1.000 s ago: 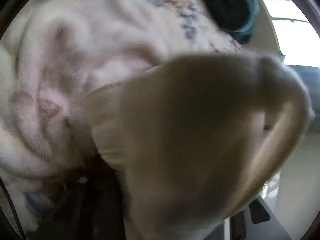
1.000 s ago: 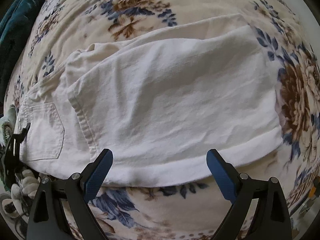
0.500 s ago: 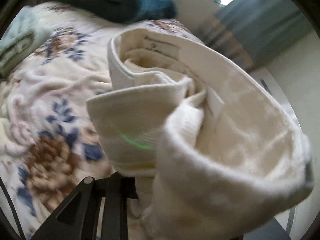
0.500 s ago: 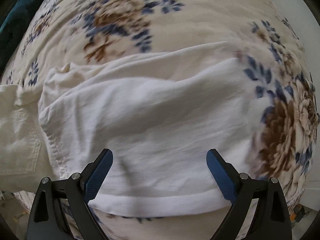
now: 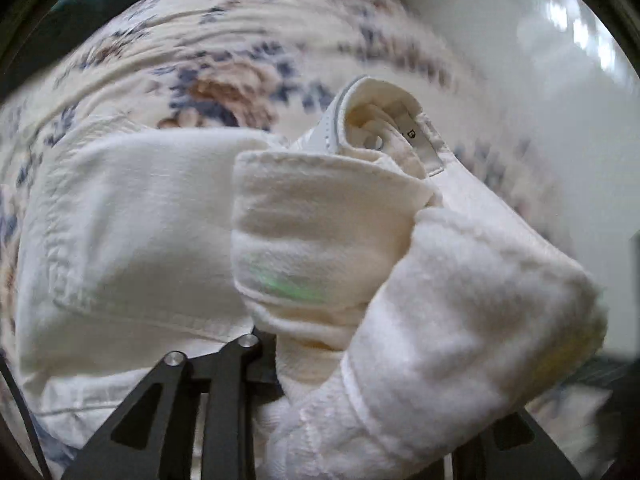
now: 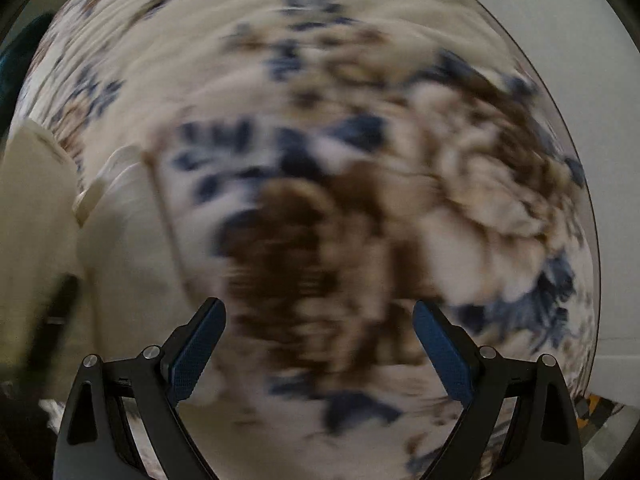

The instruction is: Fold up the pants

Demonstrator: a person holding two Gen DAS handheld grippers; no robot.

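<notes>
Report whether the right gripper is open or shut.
Open. The right gripper has its blue pads spread wide with nothing between them, above the floral blanket.

Left gripper (image 5: 320, 360) jaws opening, bunched white pants (image 5: 328, 248) between them.

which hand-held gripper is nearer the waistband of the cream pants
Left. The left hand-held gripper has the cream pants' bunched waistband between its jaws, which are opening. The right hand-held gripper hangs open over the floral blanket, the pants off at its view's left edge.
</notes>
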